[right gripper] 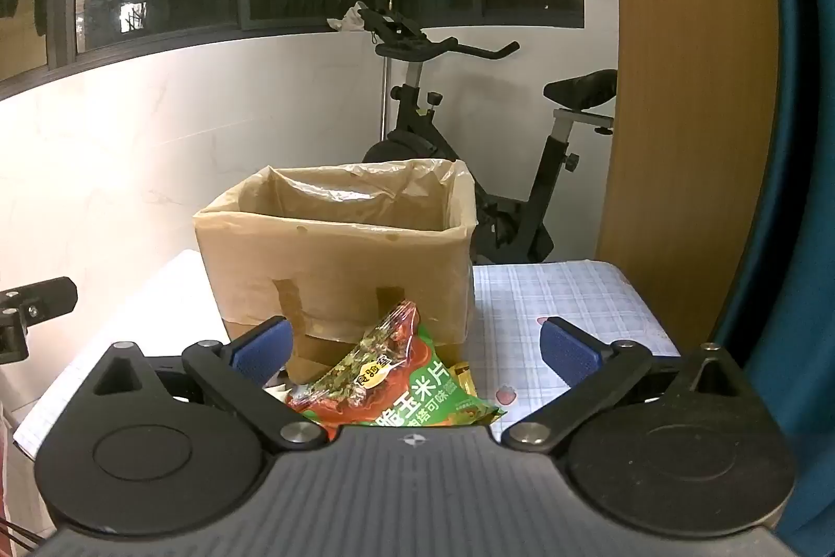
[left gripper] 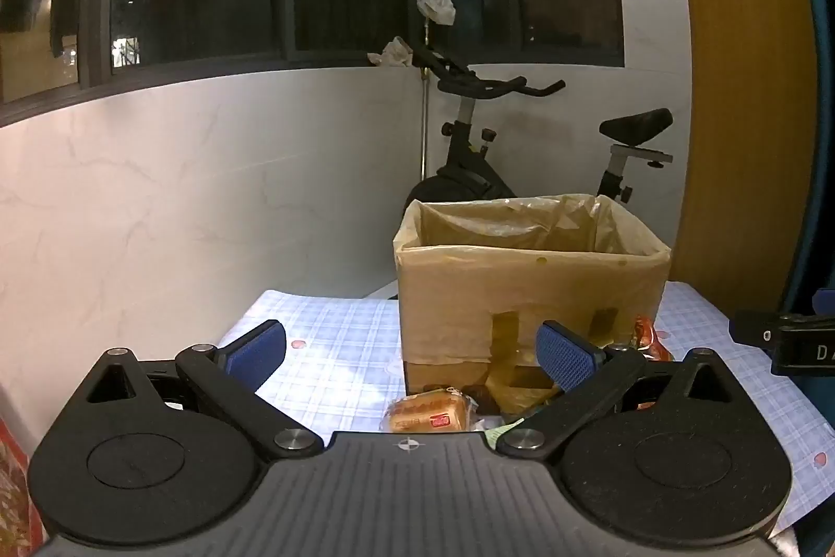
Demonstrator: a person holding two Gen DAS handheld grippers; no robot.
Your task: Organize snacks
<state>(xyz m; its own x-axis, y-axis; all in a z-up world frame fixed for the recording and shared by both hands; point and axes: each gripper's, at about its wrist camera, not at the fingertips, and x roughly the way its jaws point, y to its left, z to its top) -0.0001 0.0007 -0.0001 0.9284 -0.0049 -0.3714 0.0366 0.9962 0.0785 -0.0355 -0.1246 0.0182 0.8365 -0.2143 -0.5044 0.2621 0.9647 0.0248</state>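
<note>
Both claws stand spread with nothing between their blue pads: the left claw (left gripper: 412, 356) hovers low over the checked worktop (left gripper: 334, 348), and the right claw (right gripper: 415, 351) does the same further to the right. A cardboard box (left gripper: 527, 291) lined with a thin plastic bag (left gripper: 522, 217) sits on the worktop ahead of them, open at the top; its inside floor is hidden by the near wall, so what it holds cannot be told. At the foot of the box lies a small pile of snacks. From the left wrist view a wrapped orange bread roll (left gripper: 428, 413) shows clearly, but the dark pieces beside it are half covered by the claw body and hard to name, and a red packet (left gripper: 649, 338) peeks out behind the right finger. From the right wrist view a red and green corn chip bag (right gripper: 396, 379) leans toward the box front, its lower edge cut off by the claw body, with what may be a gold-wrapped sweet (right gripper: 464, 374) just beside it. An exercise bike (right gripper: 469, 150) stands behind the box, partly blocked by it.
</note>
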